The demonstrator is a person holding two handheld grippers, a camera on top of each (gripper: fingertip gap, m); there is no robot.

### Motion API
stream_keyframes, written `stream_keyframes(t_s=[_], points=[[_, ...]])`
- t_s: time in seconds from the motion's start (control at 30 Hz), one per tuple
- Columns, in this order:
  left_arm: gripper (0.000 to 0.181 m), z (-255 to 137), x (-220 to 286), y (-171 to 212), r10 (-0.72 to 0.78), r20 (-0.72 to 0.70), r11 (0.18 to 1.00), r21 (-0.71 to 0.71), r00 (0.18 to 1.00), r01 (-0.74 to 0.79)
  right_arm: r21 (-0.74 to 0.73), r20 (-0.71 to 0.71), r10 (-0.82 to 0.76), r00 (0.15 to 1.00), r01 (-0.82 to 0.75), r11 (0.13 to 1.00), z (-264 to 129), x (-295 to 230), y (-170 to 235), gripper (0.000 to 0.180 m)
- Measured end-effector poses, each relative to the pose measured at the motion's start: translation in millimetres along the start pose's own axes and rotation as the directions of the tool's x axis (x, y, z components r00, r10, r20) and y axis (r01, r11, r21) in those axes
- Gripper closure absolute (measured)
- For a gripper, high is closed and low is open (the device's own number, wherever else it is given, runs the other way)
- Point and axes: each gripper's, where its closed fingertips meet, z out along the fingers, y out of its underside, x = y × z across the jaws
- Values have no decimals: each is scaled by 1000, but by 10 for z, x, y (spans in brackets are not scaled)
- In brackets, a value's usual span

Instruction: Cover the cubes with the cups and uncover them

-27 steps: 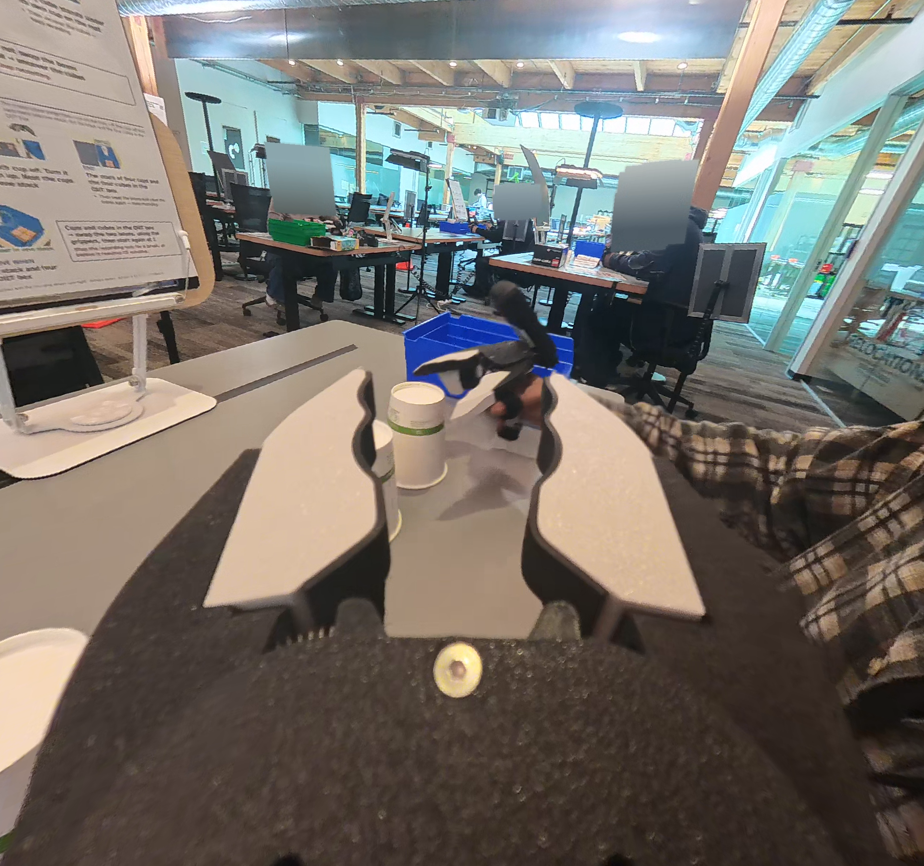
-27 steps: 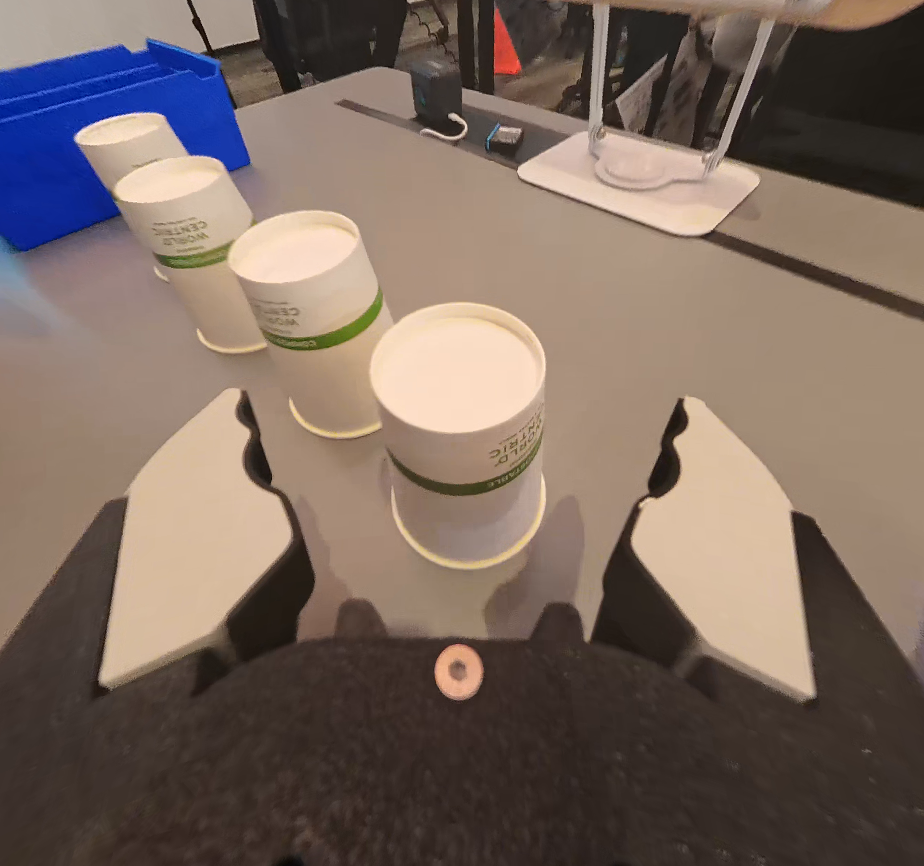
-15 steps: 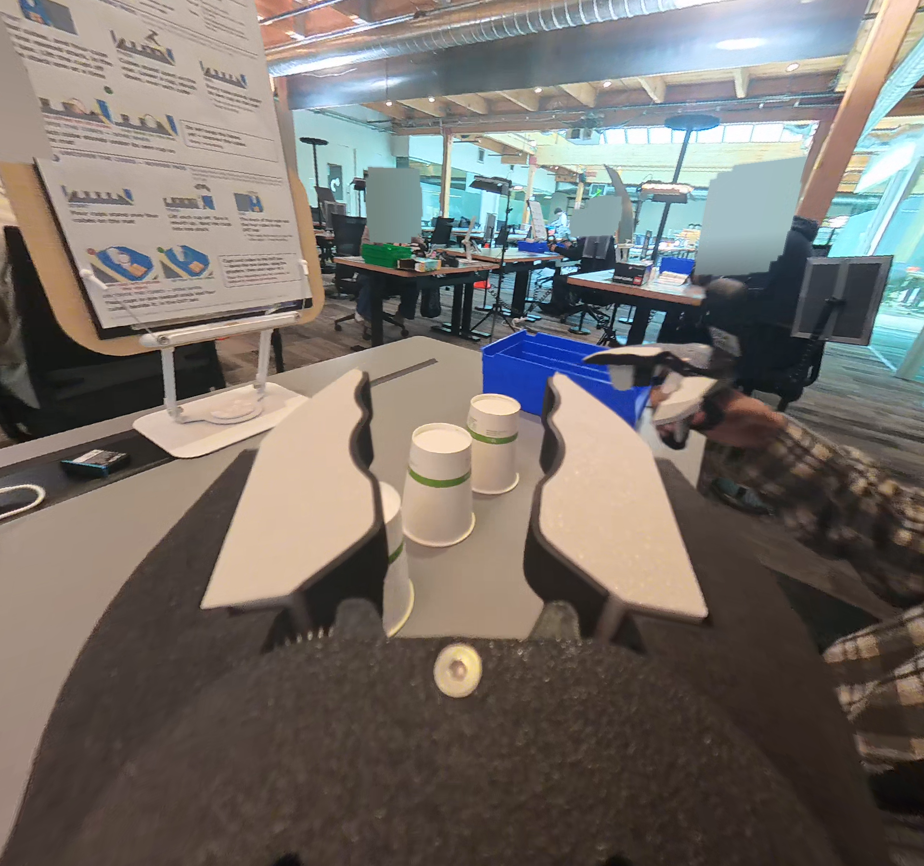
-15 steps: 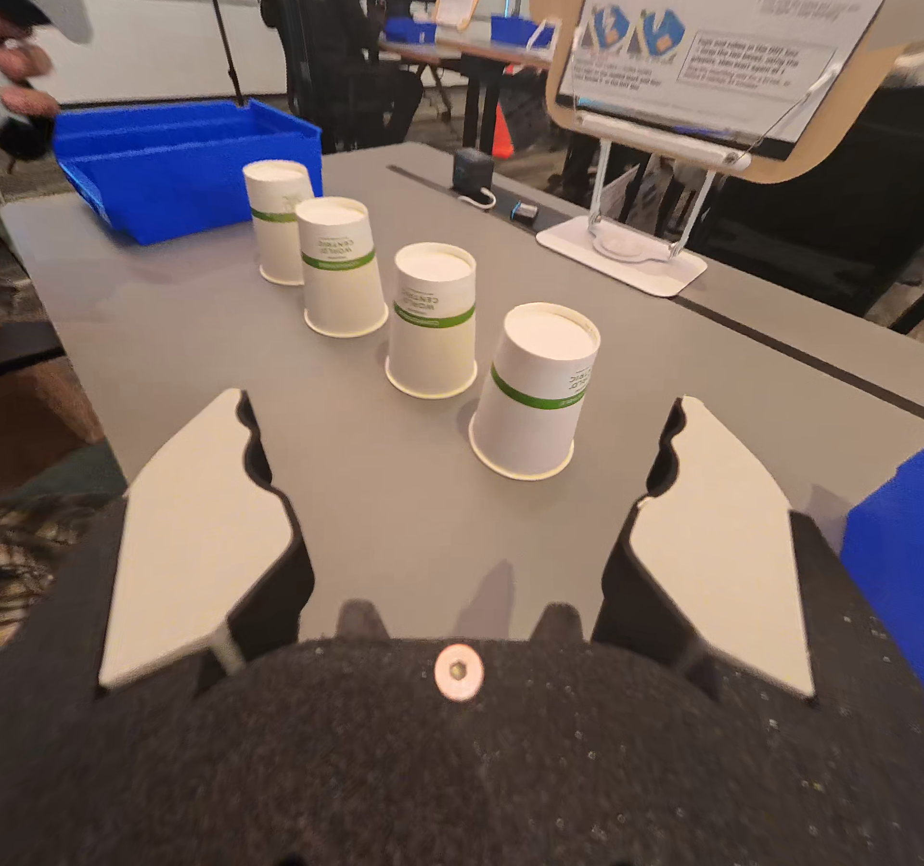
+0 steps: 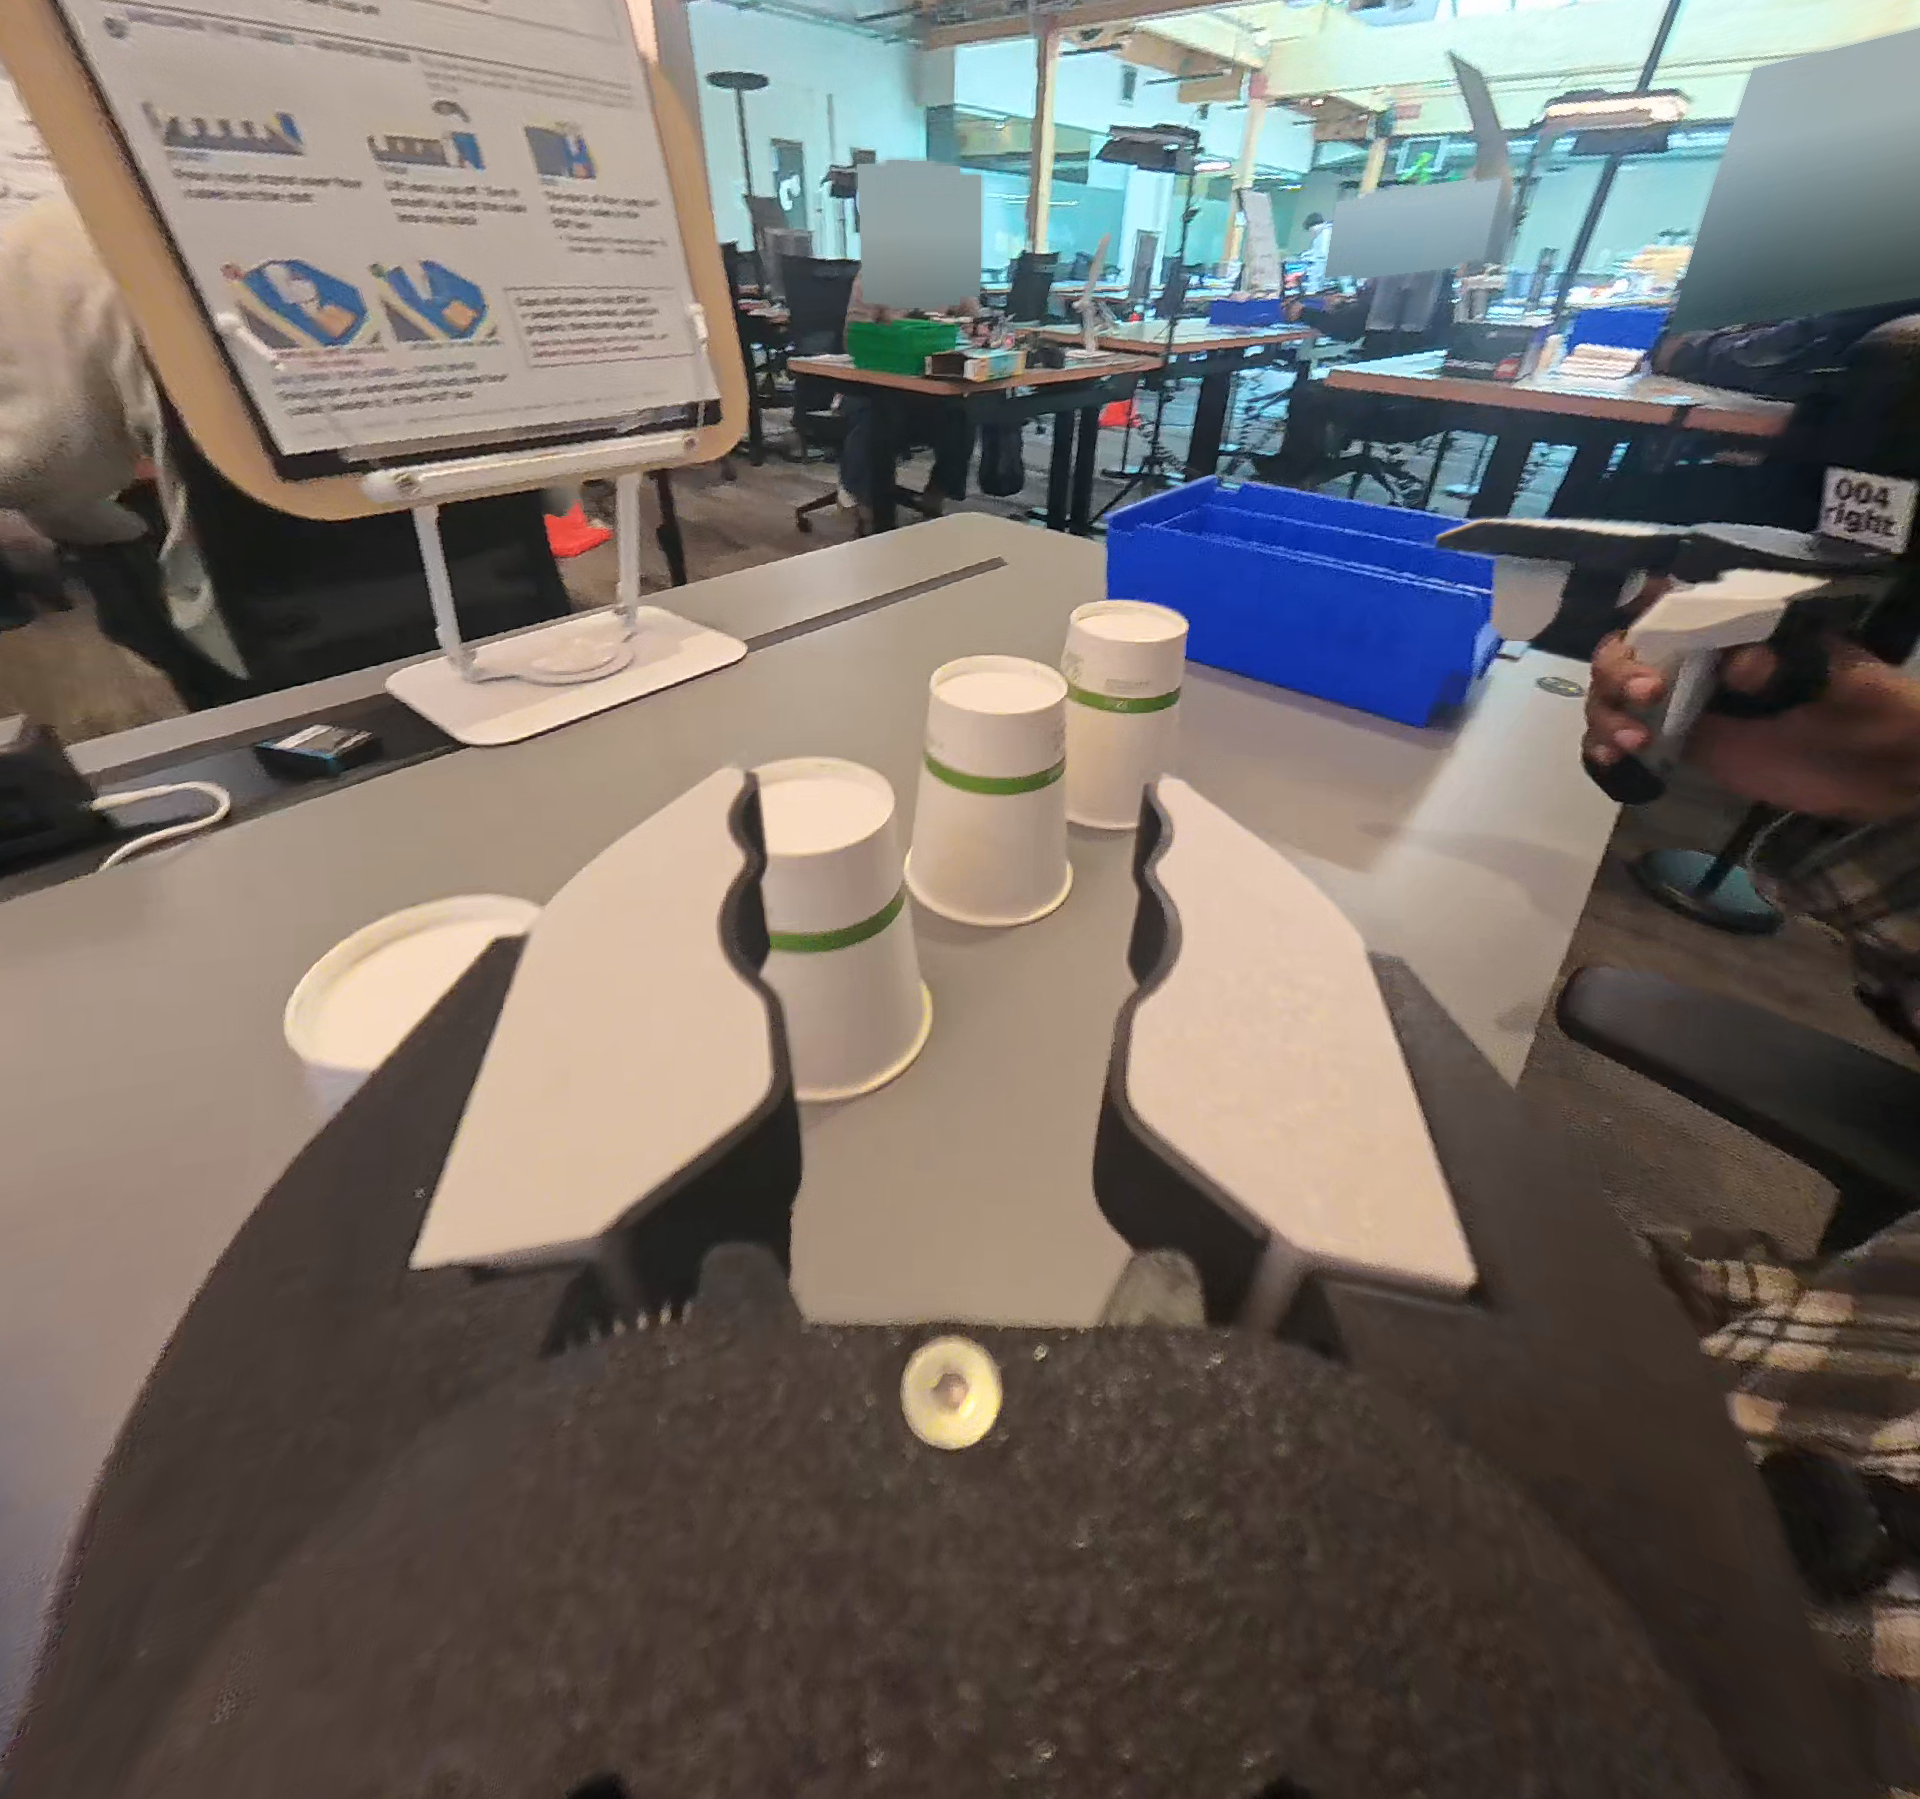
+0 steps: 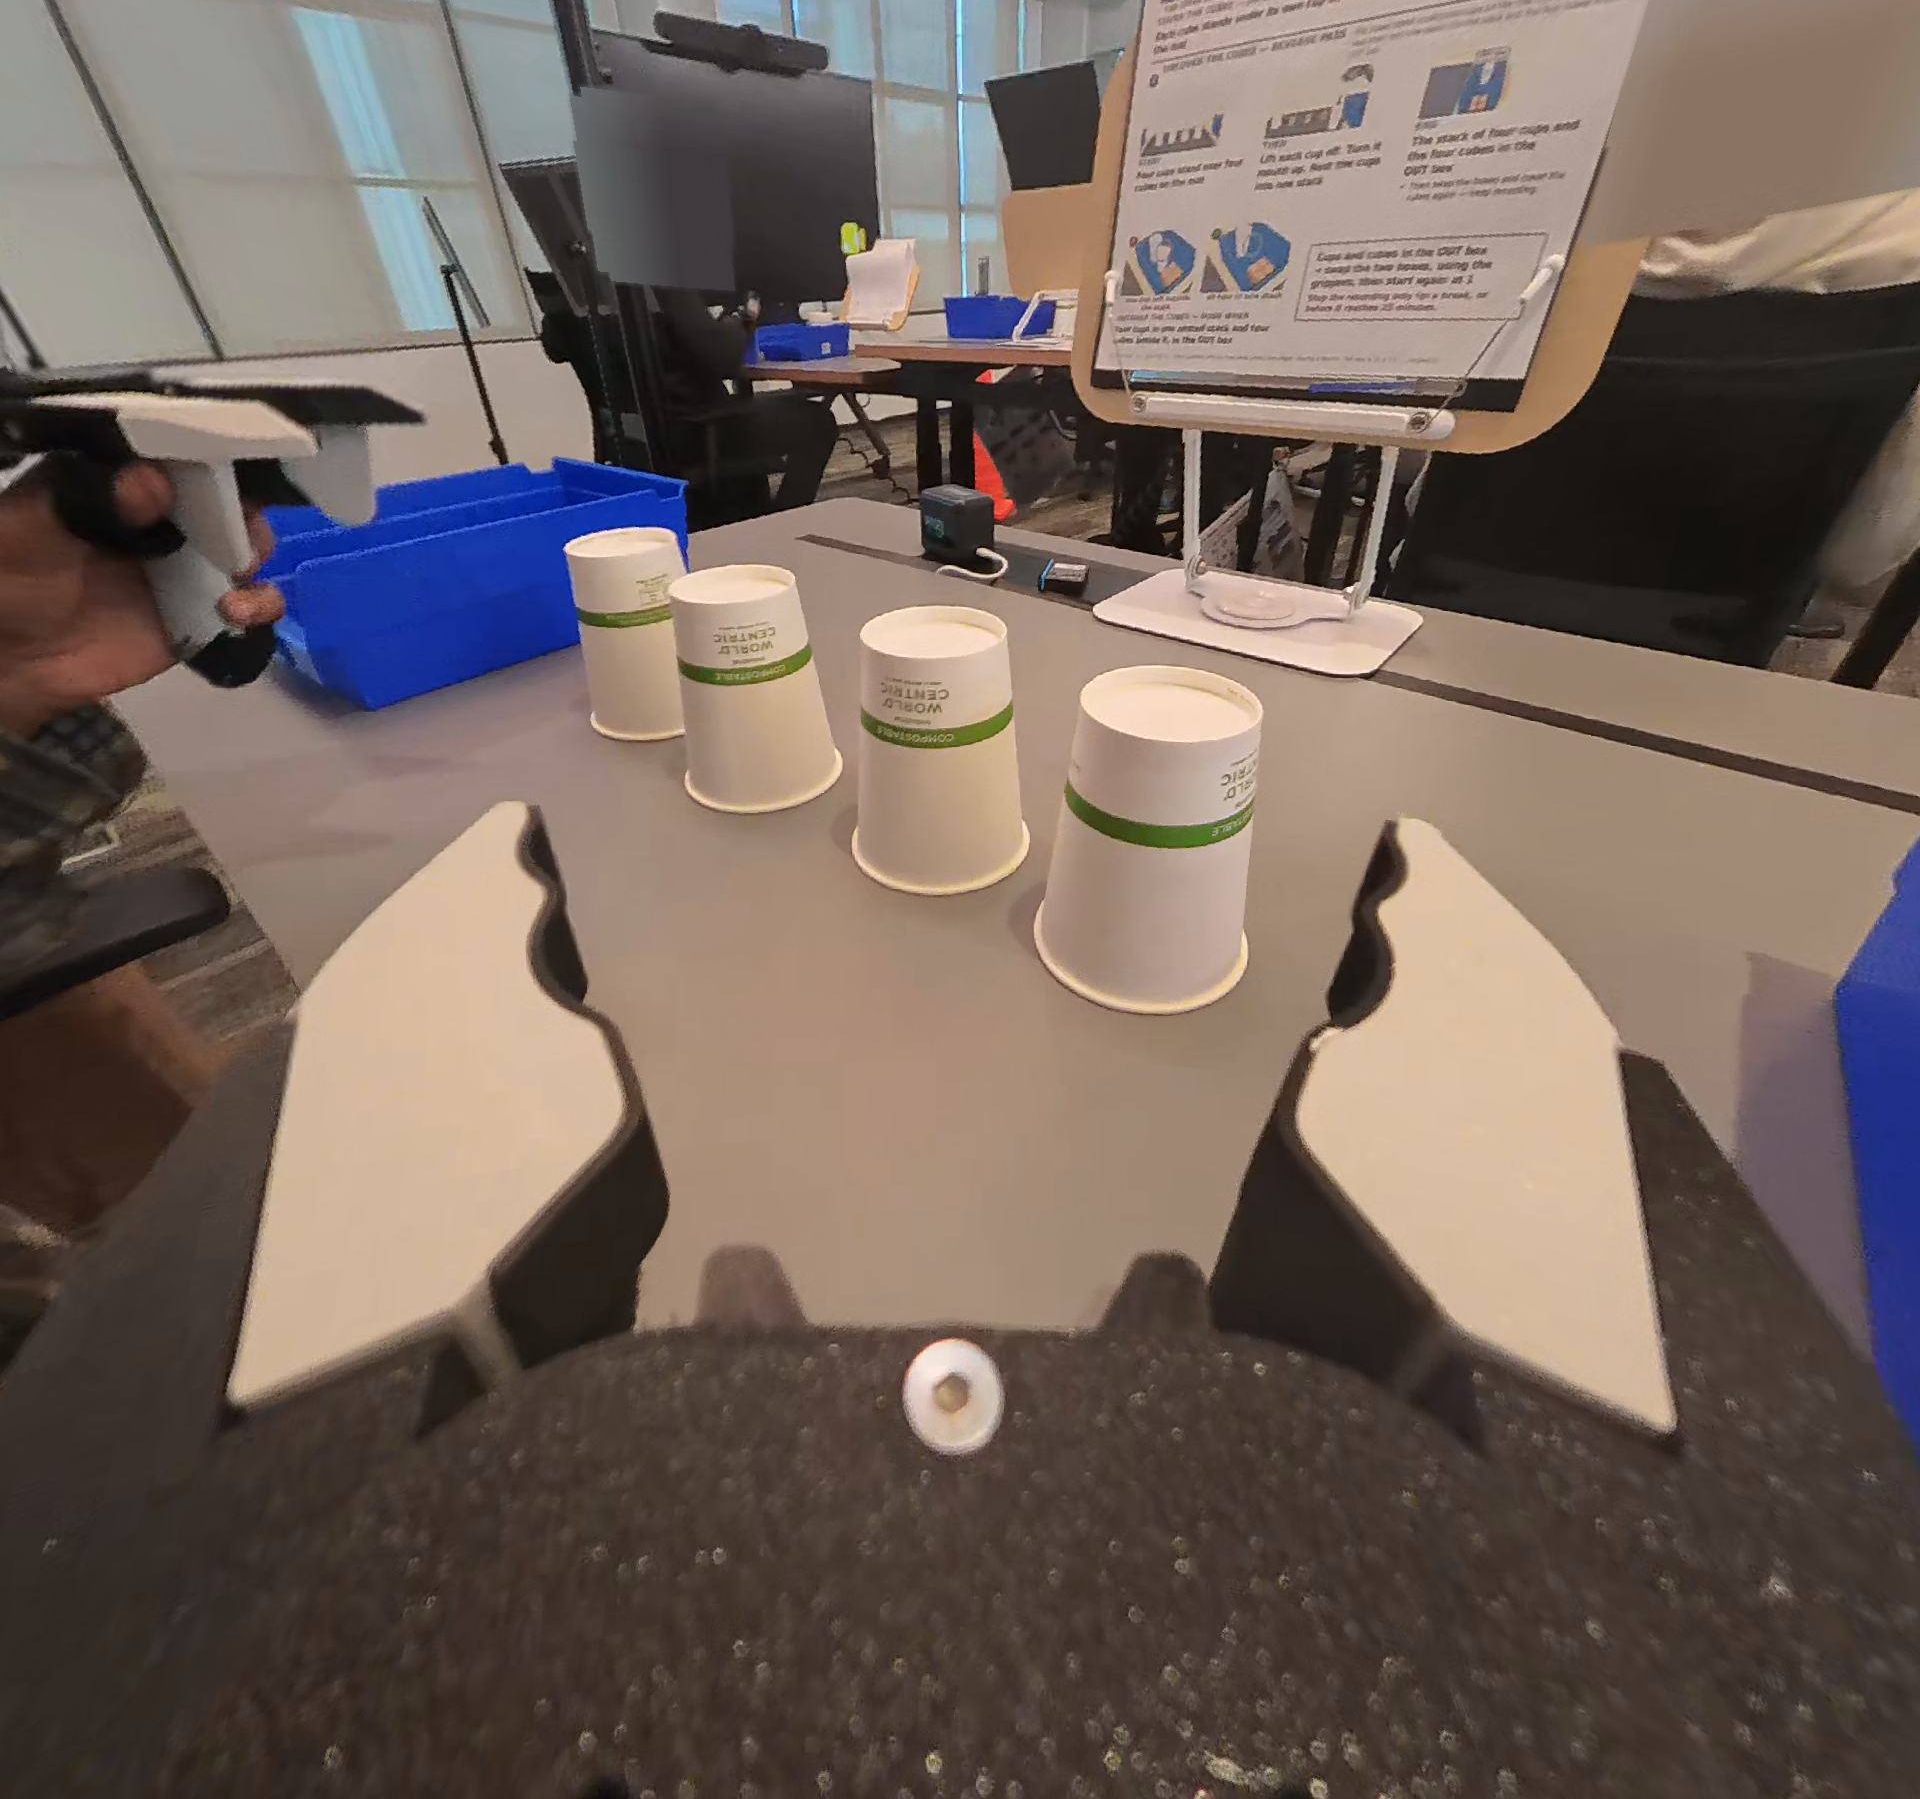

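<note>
Cups: four white paper cups with green bands stand mouth-down in a row on the grey tabletop (image 6: 852,1105); nothing under them can be seen.
Nearest cup, right wrist view: cup (image 6: 1148,840) stands ahead of the right gripper (image 6: 956,918), closer to its right jaw, apart from both jaws.
Remaining cups, right wrist view: second cup (image 6: 938,750), third cup (image 6: 750,689) and fourth cup (image 6: 628,629) run away ahead and to the left of the jaws; the third leans slightly.
Right gripper: jaws spread wide, empty, held above the tabletop.
Left gripper: left gripper (image 5: 940,892) has its jaws spread and empty; one cup (image 5: 836,928) sits between them, just beside the left jaw; contact cannot be told.
Other cups, left wrist view: two cups (image 5: 992,793) and (image 5: 1122,710) stand beyond the jaw tips; a fourth (image 5: 390,980) lies outside the left jaw, partly hidden by it.
Blue bin: blue bin (image 6: 457,575) sits on the tabletop beyond the far end of the row, ahead-left of the right jaws.
Document stand: instruction sheet on a white stand (image 6: 1262,606) sits ahead-right of the right jaws, behind the row.
Small devices: a dark device with a white cable (image 6: 951,528) lies beside the stand's base.
</note>
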Motion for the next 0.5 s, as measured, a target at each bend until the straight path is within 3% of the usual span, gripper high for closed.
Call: stream_keyframes(t_s=[0.37, 0.5], points=[[113, -284, -97, 422, -52, 79, 999, 2, 996, 52, -21, -65, 36, 997, -38, 999, 71, 111, 65, 48], [114, -343, -15, 456, -67, 36, 997, 47, 997, 65, -56, -48, 22, 999, -24, 998, 127, 66, 83, 48]])
